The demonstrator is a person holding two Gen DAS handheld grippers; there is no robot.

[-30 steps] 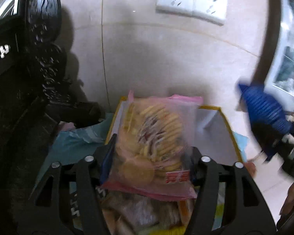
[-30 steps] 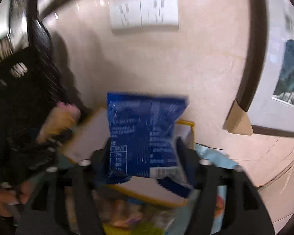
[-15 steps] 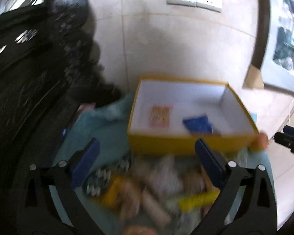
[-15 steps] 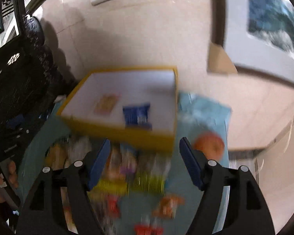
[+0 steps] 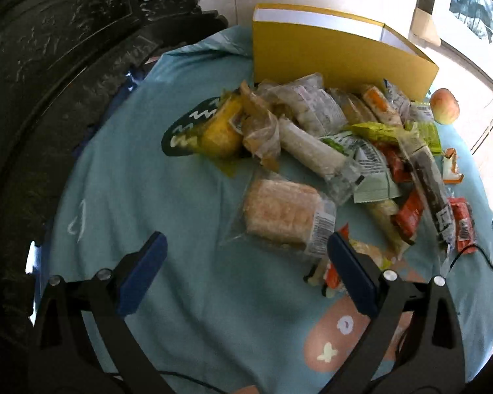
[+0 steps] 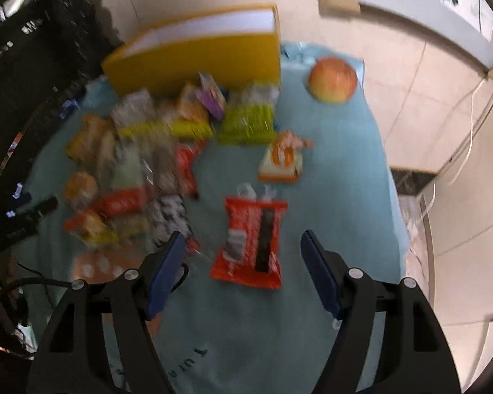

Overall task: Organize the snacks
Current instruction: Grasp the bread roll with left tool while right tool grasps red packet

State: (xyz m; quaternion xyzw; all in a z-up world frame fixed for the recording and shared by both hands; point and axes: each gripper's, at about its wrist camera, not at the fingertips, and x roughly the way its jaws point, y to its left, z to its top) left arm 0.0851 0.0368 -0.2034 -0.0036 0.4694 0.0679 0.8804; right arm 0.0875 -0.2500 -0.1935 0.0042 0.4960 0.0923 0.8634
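A pile of wrapped snacks (image 5: 328, 151) lies on a light blue cloth (image 5: 148, 197) in front of a yellow box (image 5: 328, 55). My left gripper (image 5: 245, 256) is open and empty, just short of a clear-wrapped biscuit pack (image 5: 282, 213). In the right wrist view the yellow box (image 6: 200, 62) stands at the back with the snack pile (image 6: 141, 164) before it. My right gripper (image 6: 243, 252) is open and empty, its jaws either side of a red snack packet (image 6: 249, 239) lying on the cloth.
An apple (image 5: 445, 110) sits right of the box, also in the right wrist view (image 6: 332, 80). An orange-white packet (image 6: 281, 161) lies apart from the pile. Dark carved furniture (image 5: 49, 65) stands at the left. The tiled floor (image 6: 443, 131) lies beyond the cloth's right edge.
Both grippers let go of their packets into the yellow box, opened, and pulled back and down over the snack pile. The box inside is now out of sight.
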